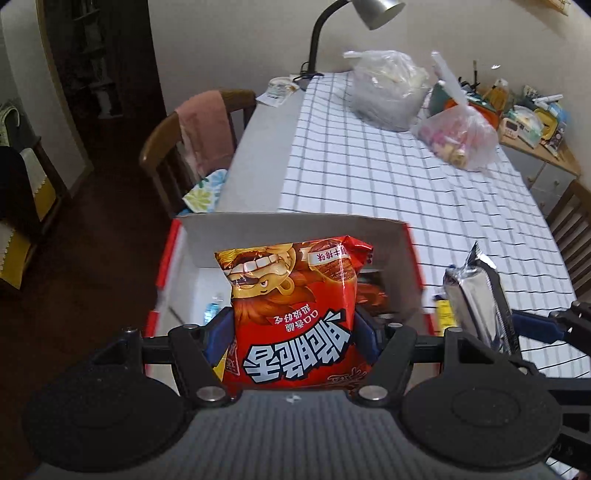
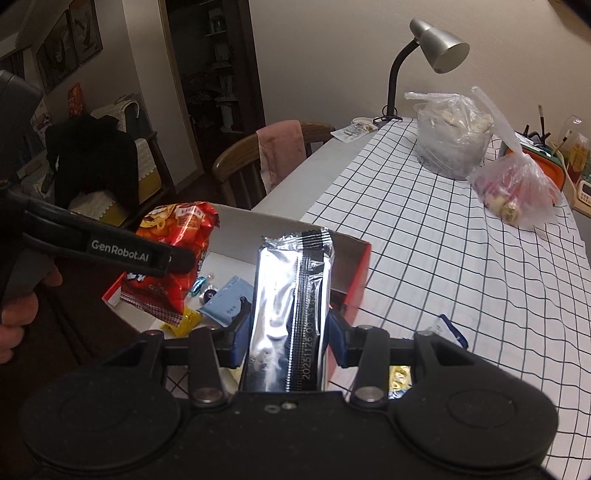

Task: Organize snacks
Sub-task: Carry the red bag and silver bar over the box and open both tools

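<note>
My left gripper (image 1: 293, 328) is shut on a red snack bag (image 1: 295, 314) with a cartoon lion, held over the open red-and-white box (image 1: 295, 229) at the table's near left corner. The bag also shows in the right wrist view (image 2: 173, 254), with the left gripper (image 2: 147, 254) across it. My right gripper (image 2: 286, 332) is shut on a silver foil snack pack (image 2: 288, 306) with a black seam, held upright above the box's (image 2: 354, 266) right side. That pack shows in the left wrist view (image 1: 476, 302). Inside the box lie a blue packet (image 2: 225, 302) and small wrapped candies (image 2: 201, 288).
A checked tablecloth (image 1: 388, 177) covers the table. Two plastic bags (image 1: 388, 88) (image 1: 458, 136) and a desk lamp (image 1: 321, 33) stand at the far end. A wooden chair with a pink towel (image 1: 203, 125) stands left. Small yellow and blue packets (image 2: 399, 376) lie by the box.
</note>
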A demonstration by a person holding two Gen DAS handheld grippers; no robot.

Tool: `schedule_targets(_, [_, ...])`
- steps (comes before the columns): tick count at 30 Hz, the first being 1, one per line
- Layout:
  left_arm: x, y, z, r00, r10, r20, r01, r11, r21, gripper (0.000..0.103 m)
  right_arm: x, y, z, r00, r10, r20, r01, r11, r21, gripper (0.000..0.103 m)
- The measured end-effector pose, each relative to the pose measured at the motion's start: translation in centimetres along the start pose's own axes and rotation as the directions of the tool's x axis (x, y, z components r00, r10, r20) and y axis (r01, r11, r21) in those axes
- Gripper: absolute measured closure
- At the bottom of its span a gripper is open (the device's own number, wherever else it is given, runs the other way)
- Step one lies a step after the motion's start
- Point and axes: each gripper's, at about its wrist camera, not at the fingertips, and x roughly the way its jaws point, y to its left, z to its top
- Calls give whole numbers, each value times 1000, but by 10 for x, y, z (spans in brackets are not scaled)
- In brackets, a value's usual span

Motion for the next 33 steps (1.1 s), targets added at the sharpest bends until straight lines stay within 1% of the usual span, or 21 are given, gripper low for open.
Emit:
schedule_targets(8, [33,38,4,998,59,-36,-57,997,53,36,51,24,10,998,-46,-43,46,999,-15,61])
schedule_targets(12, [52,47,4,996,74,-59,-69,995,71,36,77,29,8,995,-56,-84,54,998,-19,61])
schedule_targets(17, [74,51,3,992,75,-99,-67,994,82,36,103,32,-1,988,-62,-141,61,998,-11,61])
schedule_targets(23, [95,48,-1,988,69,-138,-55,993,108,36,121,34,-4,982,-75,-176,73,997,-17,61])
schedule_targets(33, [118,42,-8,976,64,-207,-38,992,124,36,133,37,-10,975,-72,-212,69,997,-20,61])
